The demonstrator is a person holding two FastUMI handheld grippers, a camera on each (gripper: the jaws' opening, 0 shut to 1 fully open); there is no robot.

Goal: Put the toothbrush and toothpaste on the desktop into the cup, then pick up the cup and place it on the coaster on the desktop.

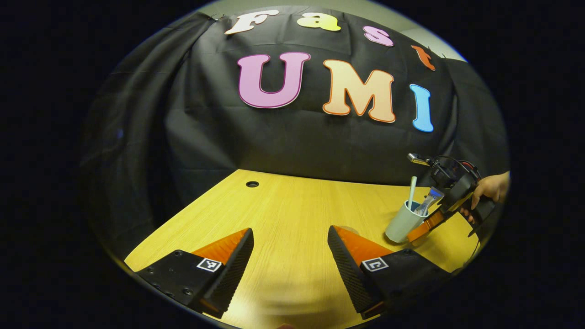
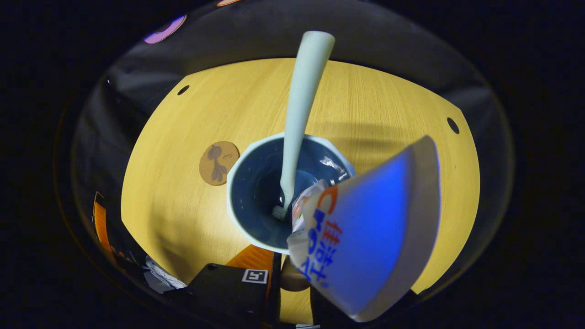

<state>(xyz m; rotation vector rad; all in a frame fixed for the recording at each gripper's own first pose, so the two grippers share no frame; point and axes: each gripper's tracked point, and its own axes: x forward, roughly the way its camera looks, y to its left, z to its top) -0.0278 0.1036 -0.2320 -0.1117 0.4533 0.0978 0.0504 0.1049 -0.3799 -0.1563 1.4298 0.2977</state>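
A pale cup (image 1: 401,225) stands at the right of the wooden desk (image 1: 292,205). A pale toothbrush (image 1: 412,188) is upright in it, and a toothpaste tube (image 1: 428,202) leans out of its rim. My right gripper (image 1: 422,228), held by a hand (image 1: 491,187), tilts down against the cup's right side. The right gripper view looks into the cup (image 2: 256,219) with the toothbrush (image 2: 301,105) inside. The toothpaste (image 2: 370,228) has its lower end in the cup and hides one finger of my right gripper (image 2: 292,272). My left gripper (image 1: 290,249) is open, with nothing between its fingers.
A round brown coaster (image 2: 219,163) lies flat on the desk just left of the cup. The desk has small cable holes (image 1: 252,184) (image 2: 453,125) near its far edge. Black cloth hangs behind the desk.
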